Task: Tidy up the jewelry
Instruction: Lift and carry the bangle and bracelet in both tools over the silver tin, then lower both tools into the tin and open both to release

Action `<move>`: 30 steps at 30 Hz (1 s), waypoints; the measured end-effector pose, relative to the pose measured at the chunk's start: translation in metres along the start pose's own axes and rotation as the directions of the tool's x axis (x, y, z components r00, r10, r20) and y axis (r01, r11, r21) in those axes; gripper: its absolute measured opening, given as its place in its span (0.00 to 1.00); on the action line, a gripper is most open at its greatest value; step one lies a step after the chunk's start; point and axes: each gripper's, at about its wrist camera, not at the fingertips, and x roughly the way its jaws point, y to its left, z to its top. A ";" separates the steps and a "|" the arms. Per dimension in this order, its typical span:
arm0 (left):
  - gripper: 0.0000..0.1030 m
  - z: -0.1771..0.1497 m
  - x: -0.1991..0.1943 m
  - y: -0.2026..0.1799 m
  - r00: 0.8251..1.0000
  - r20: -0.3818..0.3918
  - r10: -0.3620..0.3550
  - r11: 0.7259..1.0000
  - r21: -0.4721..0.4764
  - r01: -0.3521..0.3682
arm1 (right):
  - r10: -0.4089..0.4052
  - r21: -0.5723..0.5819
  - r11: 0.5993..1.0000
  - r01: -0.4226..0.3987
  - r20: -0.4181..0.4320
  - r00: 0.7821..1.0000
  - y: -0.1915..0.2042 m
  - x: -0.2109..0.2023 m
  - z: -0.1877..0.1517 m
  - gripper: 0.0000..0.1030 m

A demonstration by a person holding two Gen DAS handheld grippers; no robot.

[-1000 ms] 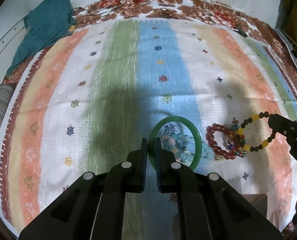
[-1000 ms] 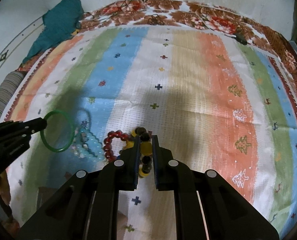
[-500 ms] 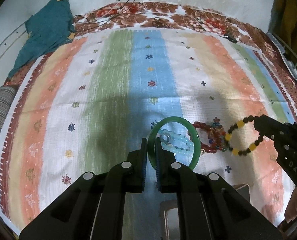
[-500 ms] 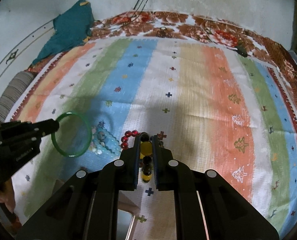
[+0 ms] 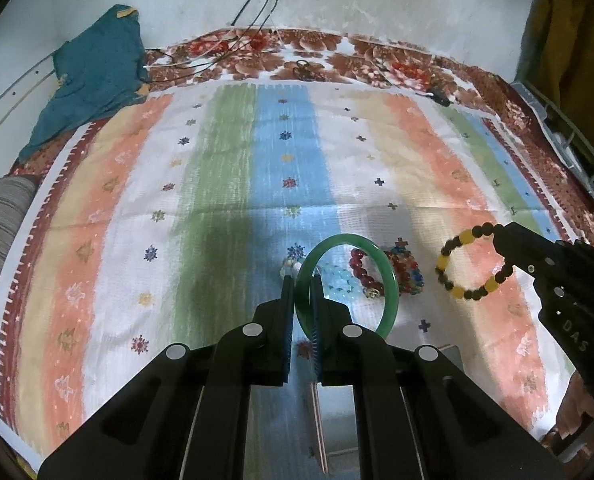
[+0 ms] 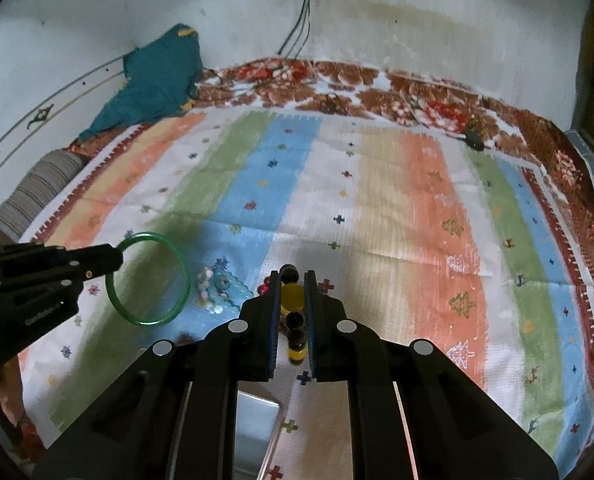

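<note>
While each hand-held gripper is closed on one piece, left hand-held gripper [image 5: 304, 286] pinching the green bangle [image 5: 389, 280], right hand-held gripper [image 6: 293, 294] clamping the yellow-and-black bead bracelet [image 6: 293, 294], both lifted off the bed. Beyond, red bead bracelet [image 5: 361, 270] and pale blue beads [image 5: 339, 280] remain on the striped bedspread [image 5: 285, 168]; sorting judged roughly half done.

The green bangle [image 5: 391, 280] looks smooth, glossy and translucent, like glass or polished stone. The yellow-and-dark bead bracelet [image 5: 463, 292] has rounded, polished beads, the yellow ones waxy. The red bead bracelet [image 5: 359, 268] shines like glass. Both grippers, left [image 5: 301, 284] and right [image 6: 293, 280], are matt black plastic with metal screw heads. The striped spread [image 5: 225, 184] is coarse woven cloth; the teal cloth [image 5: 93, 76] at its far left corner looks soft and matt.
</note>
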 end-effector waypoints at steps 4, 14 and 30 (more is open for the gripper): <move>0.07 -0.003 -0.014 -0.002 1.000 0.023 -0.013 1.000 -0.007 0.013 | 0.008 0.004 1.000 -0.008 0.022 1.000 0.001 -0.013 -0.003 0.12; 0.07 -0.017 -0.036 -0.017 0.997 0.046 -0.054 0.998 0.028 0.053 | 0.024 0.006 1.000 -0.024 0.059 0.998 0.005 -0.040 -0.013 0.12; 0.07 -0.043 -0.057 -0.027 0.997 0.059 -0.055 0.997 0.057 0.052 | 0.040 -0.016 0.999 -0.039 0.050 0.998 0.017 -0.062 -0.040 0.12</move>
